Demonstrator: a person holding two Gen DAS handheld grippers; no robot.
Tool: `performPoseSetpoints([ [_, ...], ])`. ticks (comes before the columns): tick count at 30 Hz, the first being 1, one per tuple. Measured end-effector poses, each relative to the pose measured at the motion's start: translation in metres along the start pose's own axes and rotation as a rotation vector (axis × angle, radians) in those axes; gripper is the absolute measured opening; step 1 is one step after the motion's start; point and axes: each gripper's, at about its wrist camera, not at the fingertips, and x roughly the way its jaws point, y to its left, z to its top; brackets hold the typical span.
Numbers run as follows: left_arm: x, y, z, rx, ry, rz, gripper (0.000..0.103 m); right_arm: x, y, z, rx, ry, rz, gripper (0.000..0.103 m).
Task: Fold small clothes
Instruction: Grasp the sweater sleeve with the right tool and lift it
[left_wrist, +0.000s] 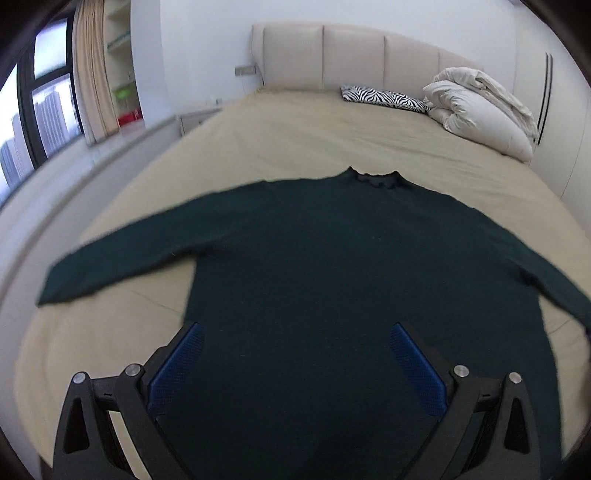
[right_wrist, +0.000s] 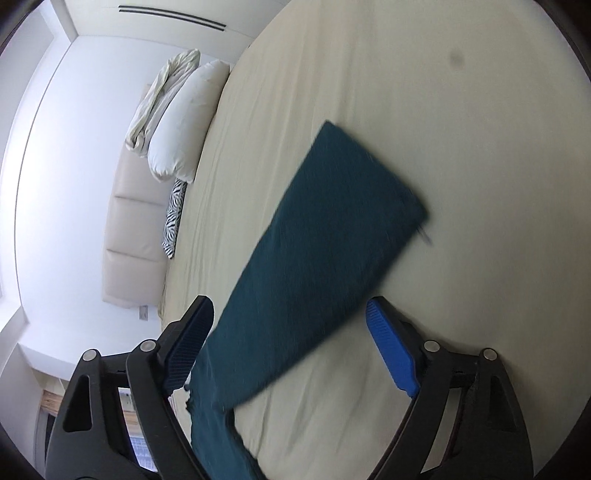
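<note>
Both wide open and empty, left gripper (left_wrist: 295, 363) over dark green knit sweater (left_wrist: 332, 266), right gripper (right_wrist: 290, 345) astride lower-centre sleeve (right_wrist: 325, 243): risk of snagging beige bedsheet (left_wrist: 288, 133) too.

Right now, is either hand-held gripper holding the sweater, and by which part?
Neither. The left hand-held gripper and right hand-held gripper are open above the sweater.

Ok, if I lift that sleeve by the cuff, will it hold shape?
Probably not. The sleeve lies limp and flat on the bed, so it will likely droop. The knit looks grippy rather than slippery, and should drag the sweater along.
</note>
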Motion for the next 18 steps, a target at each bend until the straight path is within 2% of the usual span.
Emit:
performPoseSetpoints([
  [2, 0.023, 0.013, 0.009, -0.140, 0.076, -0.165, 0.102, 0.010, 0.001, 0.011, 0.004, -0.018, -0.016, 0.066],
  [3, 0.033, 0.016, 0.005, -0.190, 0.094, -0.219, 0.099, 0.017, 0.003, 0.015, -0.004, -0.026, -0.029, 0.060],
  [5, 0.047, 0.017, 0.005, -0.235, 0.123, -0.277, 0.095, 0.027, 0.002, 0.027, -0.013, -0.030, -0.082, 0.030],
  [7, 0.058, 0.012, 0.010, -0.238, 0.141, -0.327, 0.090, 0.037, 0.010, 0.033, -0.040, -0.034, -0.133, 0.022],
  [10, 0.072, 0.002, 0.019, -0.234, 0.163, -0.391, 0.090, 0.046, 0.041, 0.031, -0.158, -0.042, -0.180, 0.008],
  [12, 0.081, -0.004, 0.028, -0.247, 0.176, -0.449, 0.089, 0.054, 0.075, 0.022, -0.262, -0.030, -0.166, 0.008],
  [15, 0.086, -0.006, 0.037, -0.275, 0.181, -0.510, 0.089, 0.076, 0.153, -0.010, -0.501, 0.016, -0.120, 0.007],
  [18, 0.094, -0.003, 0.044, -0.339, 0.192, -0.570, 0.089, 0.099, 0.227, -0.076, -0.756, 0.100, -0.024, 0.007],
])
